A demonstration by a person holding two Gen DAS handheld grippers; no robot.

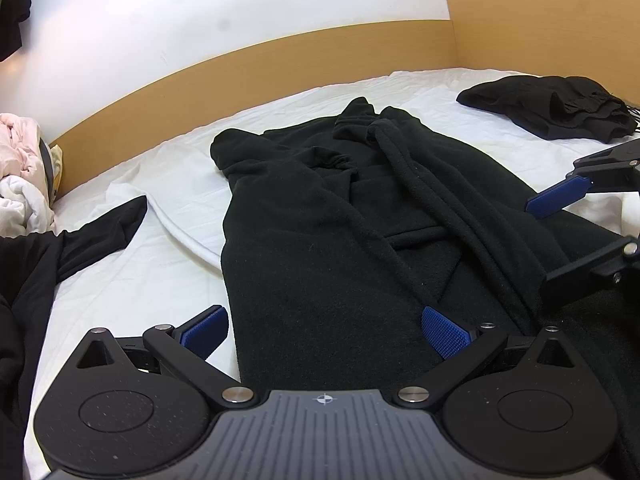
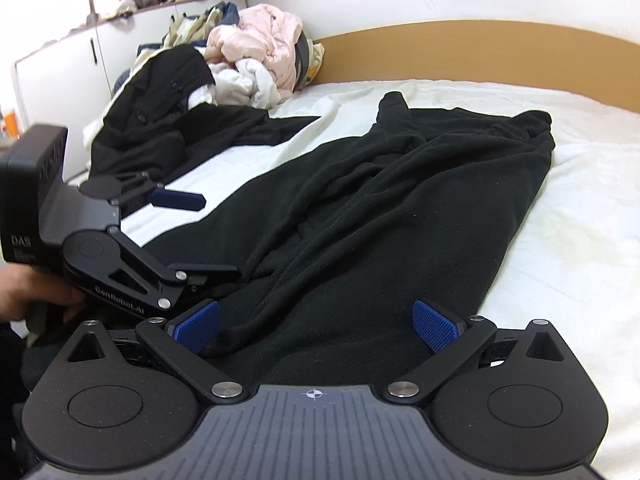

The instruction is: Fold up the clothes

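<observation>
Black fleece garment (image 1: pixel 328 240) lies lengthwise on the white bed sheet (image 1: pixel 168 264). Left gripper (image 1: pixel 324 330) and right gripper (image 2: pixel 316 322) both hover over its near end, jaws spread, holding nothing.

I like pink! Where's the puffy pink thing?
The pink garment tops the clothes pile at the upper left of the right wrist view, beside the wooden headboard.
</observation>
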